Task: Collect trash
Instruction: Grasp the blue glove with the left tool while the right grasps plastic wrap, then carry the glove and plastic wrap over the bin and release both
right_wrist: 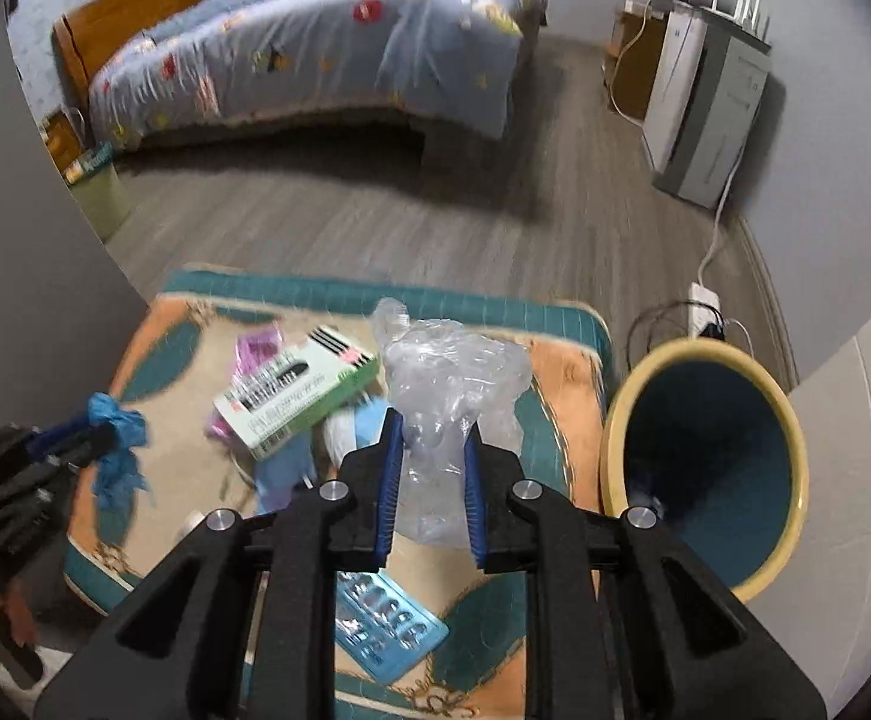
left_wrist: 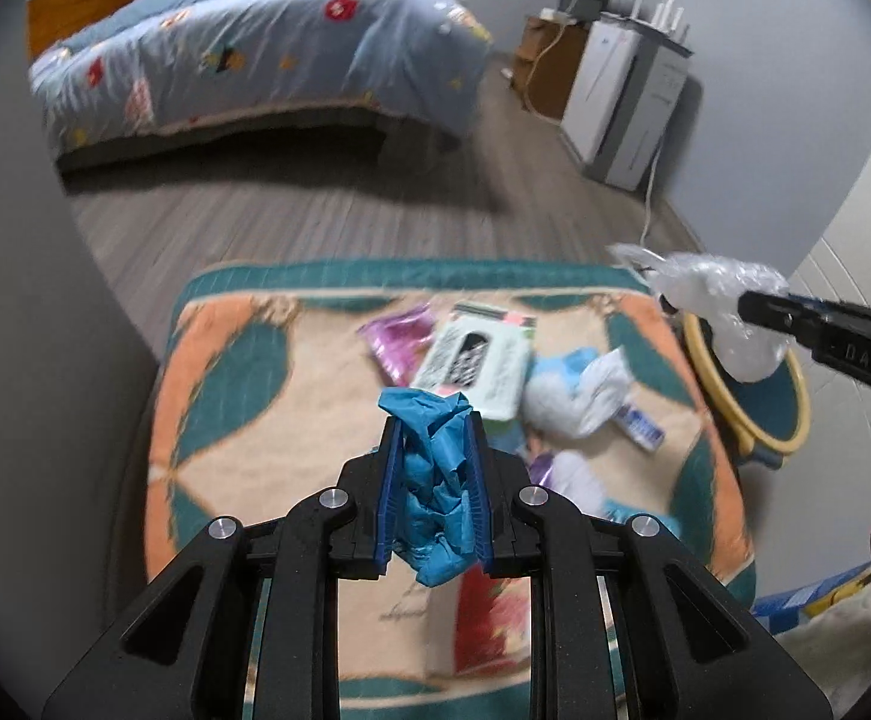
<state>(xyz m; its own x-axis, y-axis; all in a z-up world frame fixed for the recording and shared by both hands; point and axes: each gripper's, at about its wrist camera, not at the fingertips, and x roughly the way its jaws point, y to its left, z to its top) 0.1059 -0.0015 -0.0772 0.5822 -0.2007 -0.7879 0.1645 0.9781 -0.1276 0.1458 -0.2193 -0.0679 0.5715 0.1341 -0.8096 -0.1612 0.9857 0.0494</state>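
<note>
Blue crumpled wrapper (left_wrist: 435, 480), soft and nearly weightless, sat pinched between the left gripper's (left_wrist: 433, 420) narrow jaws above the patterned cushion (left_wrist: 207, 396). Clear plastic bag (right_wrist: 453, 384) was clamped in the right gripper (right_wrist: 432, 426) just beside the yellow-rimmed bin (right_wrist: 615, 420). Both seemed slippery, easily crushed; a bunched middle looked the safest hold. Green box (right_wrist: 297, 396) lay stiffer, awaiting pickup.

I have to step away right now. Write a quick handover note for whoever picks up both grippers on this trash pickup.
Left gripper: shut on crumpled blue wrapper.
Right gripper: shut on clear plastic bag.
Both are held above the patterned mat; the yellow-rimmed bin sits by its right edge.
Done: two pieces picked up, not yet binned.
Left on the mat: green box, purple wrapper, blister pack, white and blue scraps.
</note>
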